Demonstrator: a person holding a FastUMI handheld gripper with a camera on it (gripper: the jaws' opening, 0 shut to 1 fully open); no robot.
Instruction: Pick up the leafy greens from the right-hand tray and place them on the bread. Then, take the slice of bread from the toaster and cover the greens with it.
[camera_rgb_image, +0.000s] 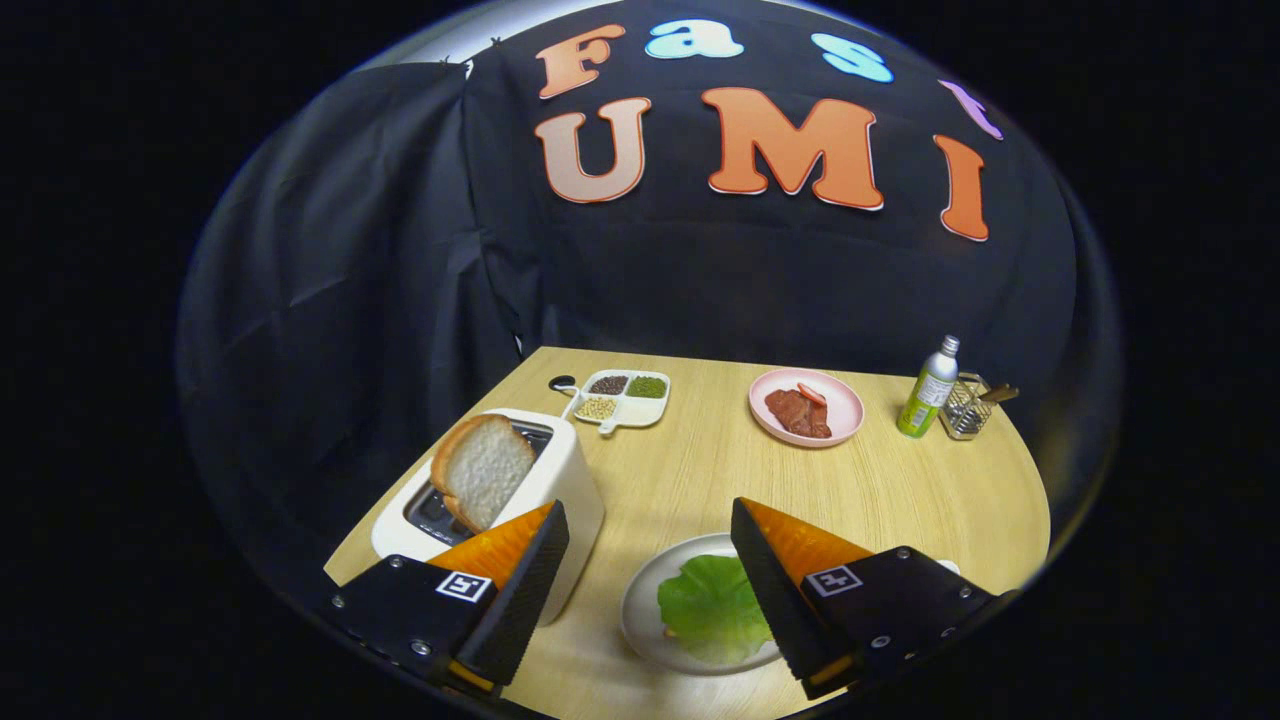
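Hovering spread-fingered over the tabletop's near edge, the gripper (650, 545) holds nothing.
Leafy greens (712, 607) lie on a white plate (640, 600) at the near edge, between the fingers; any bread beneath is hidden. A bread slice (482, 470) leans out of the white toaster (570, 490) by the left edge. A pink plate (840, 400) of meat sits toward the far edge, with a green bottle (928, 390) near the far right corner.

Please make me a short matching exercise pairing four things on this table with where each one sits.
Things:
1. bread slice
2. leafy greens
3. green bottle
4. pink plate

Places:
A. beside the wire basket
B. on the white plate between the open claw fingers
C. upright in the toaster
D. under the meat

Pairs: 1-C, 2-B, 3-A, 4-D
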